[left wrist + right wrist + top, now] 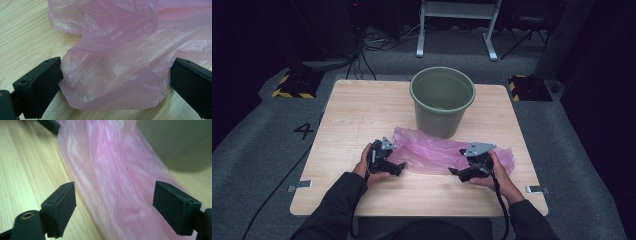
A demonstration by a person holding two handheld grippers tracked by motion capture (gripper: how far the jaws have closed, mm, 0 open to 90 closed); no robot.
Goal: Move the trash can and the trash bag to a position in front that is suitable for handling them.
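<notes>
As both hands sit low near the worktop's front edge, the work in hand looks like taking hold of a bin liner.

Worktop (347, 115): pale wood, carrying everything here.

Bin (442, 100): green, upright and unlined, near the middle of the back edge.

Pink bag (432, 150): thin, crumpled plastic lying flat just in front of the bin, touching its base, stretched across toward the right edge.

Left gripper (116, 82): jaws spread wide, the bag's bunched left end lying between them and brushing both pads, not yet pinched.

Right gripper (113, 207): jaws likewise spread, straddling the bag's right part; the picture is blurred.

Step in hand: by my reading, the grasp at both ends, before any lifting.

Next move: probably pressing each pair of jaws onto a single layer of film, so the mouth can be pulled apart and drawn over the bin's rim; grabbing both layers would keep the bag closed.
</notes>
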